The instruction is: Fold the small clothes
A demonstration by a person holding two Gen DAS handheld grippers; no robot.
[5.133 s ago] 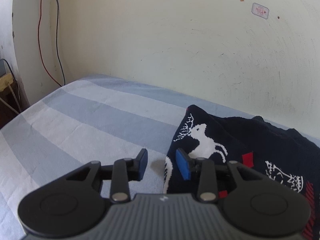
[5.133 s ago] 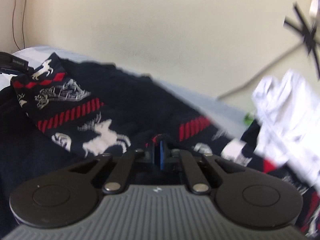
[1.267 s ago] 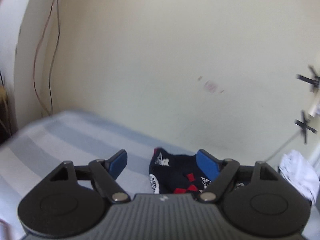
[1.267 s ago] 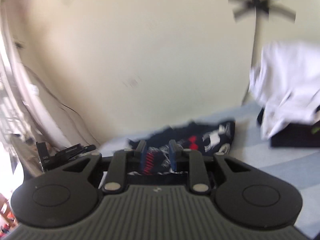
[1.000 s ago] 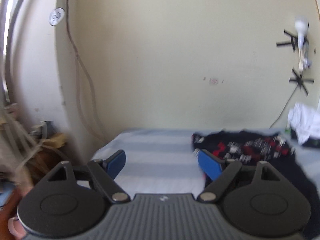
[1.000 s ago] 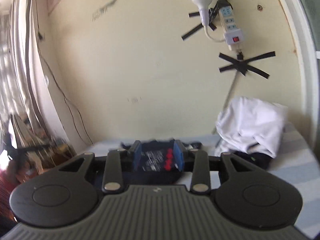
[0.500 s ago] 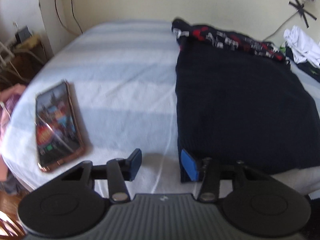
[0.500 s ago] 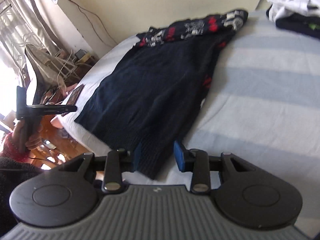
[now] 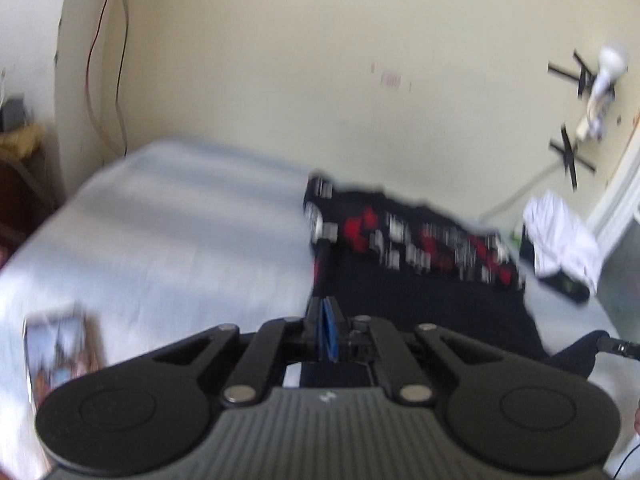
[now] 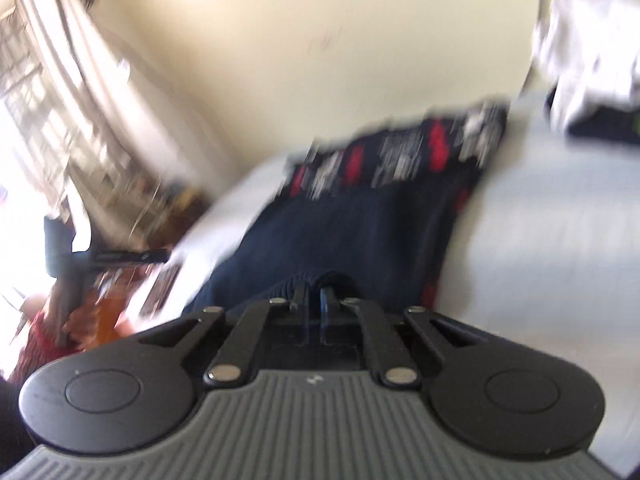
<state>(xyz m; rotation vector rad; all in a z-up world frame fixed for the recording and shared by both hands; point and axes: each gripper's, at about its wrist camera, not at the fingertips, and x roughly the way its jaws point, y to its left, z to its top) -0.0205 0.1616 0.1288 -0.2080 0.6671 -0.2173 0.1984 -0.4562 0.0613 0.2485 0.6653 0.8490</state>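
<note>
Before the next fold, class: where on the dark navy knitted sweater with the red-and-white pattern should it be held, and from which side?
Hold the dark navy knitted sweater by its near plain hem, one corner per tool, coming from the bed's near edge. It lies flat, patterned end toward the wall, so that hem can fold up over it. The left tongs and right tongs are already shut there.

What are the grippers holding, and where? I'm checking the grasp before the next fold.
Both are shut on the dark sweater at its near hem: left hand-held gripper at one corner, right hand-held gripper at the other.
</note>
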